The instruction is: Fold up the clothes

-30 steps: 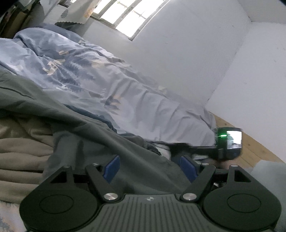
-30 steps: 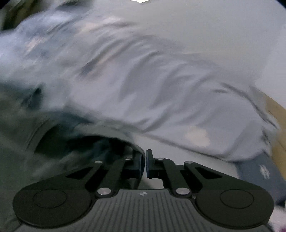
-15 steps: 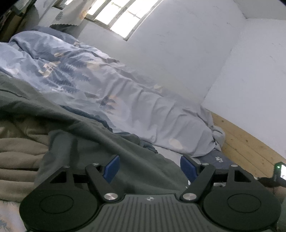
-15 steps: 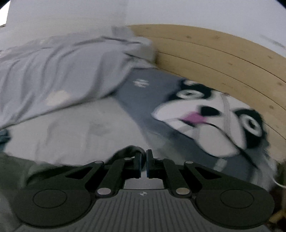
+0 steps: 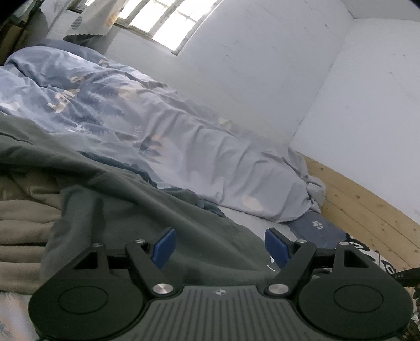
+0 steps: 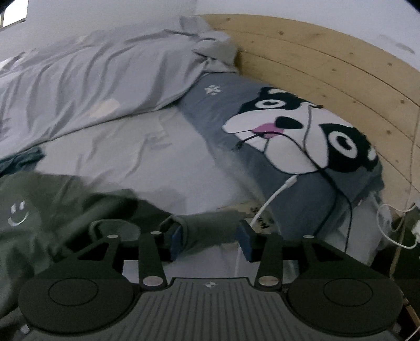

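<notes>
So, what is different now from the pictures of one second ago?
The right claw swung away from the blue duvet toward the dog pillow, pulling the green garment's sleeve along. Its jaws, shut before, are opening, with the sleeve lying between them. The left claw stayed open over the green garment, nearly unmoved.

Daylight is pouring through the barred window [image 5: 168, 23] above me, washing the white walls [image 5: 262, 68] pale. I am facing a bed – its rumpled blue duvet [image 5: 147, 126] is lying against the wall, a cartoon-dog pillow [image 6: 296, 131] is resting beside the pine headboard [image 6: 328, 65], and cables [image 6: 330, 183] are trailing across the pillow.
</notes>
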`<state>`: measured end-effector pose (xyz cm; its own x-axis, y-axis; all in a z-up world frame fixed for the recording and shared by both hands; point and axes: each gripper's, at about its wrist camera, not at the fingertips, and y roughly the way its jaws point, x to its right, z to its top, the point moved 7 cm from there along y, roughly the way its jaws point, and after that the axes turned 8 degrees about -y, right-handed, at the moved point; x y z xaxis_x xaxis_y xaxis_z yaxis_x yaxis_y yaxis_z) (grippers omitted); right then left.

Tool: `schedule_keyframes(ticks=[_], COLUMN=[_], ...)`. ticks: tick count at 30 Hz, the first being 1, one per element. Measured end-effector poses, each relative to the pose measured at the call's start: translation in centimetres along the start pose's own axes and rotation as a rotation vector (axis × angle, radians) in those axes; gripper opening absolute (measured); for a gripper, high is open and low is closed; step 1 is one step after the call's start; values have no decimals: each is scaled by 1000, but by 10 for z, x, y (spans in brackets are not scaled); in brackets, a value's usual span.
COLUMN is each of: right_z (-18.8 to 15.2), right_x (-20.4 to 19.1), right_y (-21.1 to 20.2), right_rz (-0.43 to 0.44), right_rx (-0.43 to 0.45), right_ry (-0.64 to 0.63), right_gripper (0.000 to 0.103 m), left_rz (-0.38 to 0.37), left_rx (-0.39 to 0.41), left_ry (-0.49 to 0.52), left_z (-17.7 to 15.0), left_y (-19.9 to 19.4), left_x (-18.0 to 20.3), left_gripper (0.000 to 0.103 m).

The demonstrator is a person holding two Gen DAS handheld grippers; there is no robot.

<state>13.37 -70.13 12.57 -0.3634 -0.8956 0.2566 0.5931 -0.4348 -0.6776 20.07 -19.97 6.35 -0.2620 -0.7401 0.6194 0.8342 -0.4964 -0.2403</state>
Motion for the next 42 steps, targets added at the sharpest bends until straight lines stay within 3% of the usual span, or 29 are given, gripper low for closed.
schedule_keyframes(ticks=[4, 9, 13, 18, 21, 28, 39, 41, 42], right_z=[7, 26, 54, 86, 103, 109, 96, 94, 93], right_x=[-24, -53, -87, -142, -169, -188, -201, -206, -209], right_y=[-15, -33, -20, 20, 55, 151, 200, 198, 196], right_rz=[75, 223, 349, 557, 585, 596, 610, 619, 621], right_rx=[8, 86, 168, 188, 172, 53, -20, -9, -3], right_ry=[-39, -68, -123, -173, -229, -162, -236, -245, -258], right_gripper=[47, 52, 52, 52, 52, 52, 52, 43, 29], left_rz=[1, 4, -5, -22, -25, -19, -10, -6, -4], left_rx=[1, -2, -4, -6, -9, -22, -33, -31, -31], left_ry=[-1, -8, -8, -32, -37, -43, -40, -37, -36], left_z=[0, -1, -1, 0, 0, -3, -6, -6, -6], left_y=[0, -1, -1, -2, -2, 5, 6, 6, 6], left_x=[0, -2, 1, 1, 0, -3, -5, -6, -7], left_gripper=[75, 75, 75, 75, 75, 75, 75, 75, 75])
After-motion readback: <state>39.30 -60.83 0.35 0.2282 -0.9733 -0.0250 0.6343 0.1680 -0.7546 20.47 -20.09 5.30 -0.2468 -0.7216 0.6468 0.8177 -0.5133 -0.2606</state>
